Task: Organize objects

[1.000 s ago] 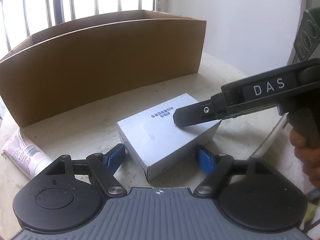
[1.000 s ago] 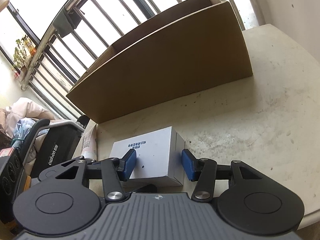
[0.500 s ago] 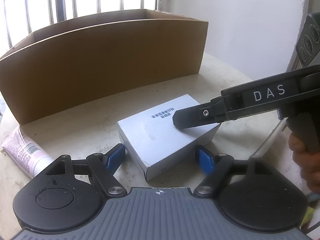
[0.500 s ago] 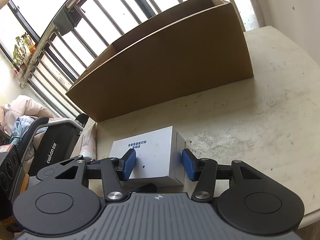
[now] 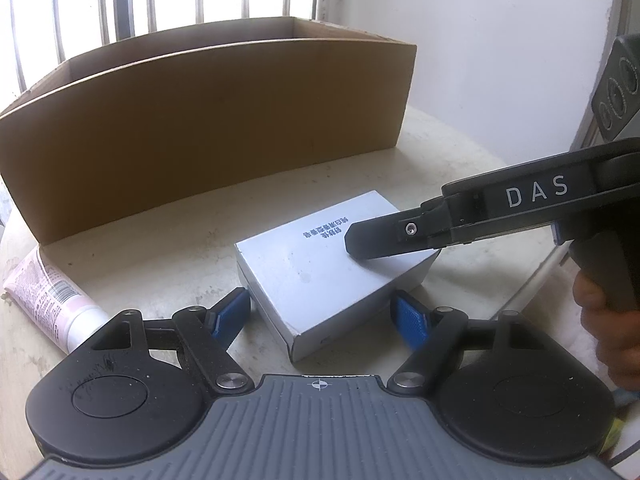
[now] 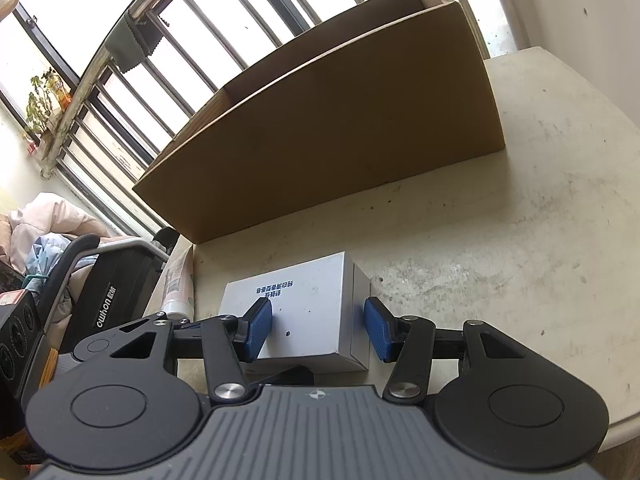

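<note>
Nothing has shifted since a second ago: your two grippers sit where they were, and the small white box [image 5: 320, 268] lies in the same spot on the table [image 6: 520, 240], flat, with its printed side up.

Your left gripper [image 5: 322, 314] has its jaws spread, one blue pad on each side of the box's near corner, with a clear gap to the cardboard on both sides. Your right gripper [image 6: 318, 328] is also spread; its left pad [image 6: 258, 330] hangs over the box's top face and the other pad stands just off the box's right side. From the left wrist view, the right gripper's black finger [image 5: 384, 240] lies over the far right corner of the box; whether it touches the top you cannot tell.

The table's rounded edge curves close by on your right, and bare tabletop stretches between the white box and the cardboard box [image 5: 208, 128] behind it. A pink tube [image 5: 48, 300] lies near the table's left edge, just in front of the carton's left end.

The cardboard box stands open at the top, its tall near wall facing you; its inside is hidden from both views.
</note>
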### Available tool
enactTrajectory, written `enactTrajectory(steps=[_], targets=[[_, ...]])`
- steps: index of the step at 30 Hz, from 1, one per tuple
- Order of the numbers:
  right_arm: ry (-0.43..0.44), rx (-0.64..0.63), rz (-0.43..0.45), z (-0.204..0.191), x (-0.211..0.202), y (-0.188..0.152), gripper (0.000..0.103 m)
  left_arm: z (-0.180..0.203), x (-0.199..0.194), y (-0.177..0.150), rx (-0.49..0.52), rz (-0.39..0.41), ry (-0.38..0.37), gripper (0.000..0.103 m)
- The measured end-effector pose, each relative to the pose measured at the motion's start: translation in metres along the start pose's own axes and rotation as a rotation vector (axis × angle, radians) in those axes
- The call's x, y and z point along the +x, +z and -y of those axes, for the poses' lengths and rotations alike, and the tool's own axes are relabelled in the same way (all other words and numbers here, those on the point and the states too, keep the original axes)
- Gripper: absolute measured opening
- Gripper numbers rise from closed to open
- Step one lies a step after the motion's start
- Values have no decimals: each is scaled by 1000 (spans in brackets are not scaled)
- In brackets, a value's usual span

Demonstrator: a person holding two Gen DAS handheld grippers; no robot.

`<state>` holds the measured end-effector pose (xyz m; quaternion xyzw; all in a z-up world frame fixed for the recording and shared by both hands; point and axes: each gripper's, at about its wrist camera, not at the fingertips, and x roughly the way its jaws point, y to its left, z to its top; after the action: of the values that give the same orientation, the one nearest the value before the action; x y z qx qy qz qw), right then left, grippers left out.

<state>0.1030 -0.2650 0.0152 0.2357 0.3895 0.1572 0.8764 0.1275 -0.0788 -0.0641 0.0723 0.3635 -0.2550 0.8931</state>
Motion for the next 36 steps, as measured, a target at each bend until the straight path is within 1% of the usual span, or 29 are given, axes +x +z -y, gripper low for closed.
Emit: enactTrajectory(steps=[13, 17, 20, 22, 27, 30, 36], targets=[[9, 1, 1, 1, -4, -3, 55, 4, -9, -3, 6, -9, -5, 76], [12, 1, 1, 2, -5, -5, 55, 5, -12, -5, 44, 3, -4, 76], [16, 0, 5, 3, -6, -6, 55, 11, -13, -6, 100, 21, 39, 77], [20, 2, 9, 4, -7, -7, 55, 13, -12, -7, 124, 22, 51, 77], [32, 13, 9, 7, -6, -8, 55, 13, -9, -8, 123, 16, 43, 78], [49, 30, 7, 11, -5, -9, 58, 10, -7, -8, 113, 14, 33, 78], [49, 11, 14, 8, -6, -11, 59, 8, -7, -8, 95, 12, 21, 78]])
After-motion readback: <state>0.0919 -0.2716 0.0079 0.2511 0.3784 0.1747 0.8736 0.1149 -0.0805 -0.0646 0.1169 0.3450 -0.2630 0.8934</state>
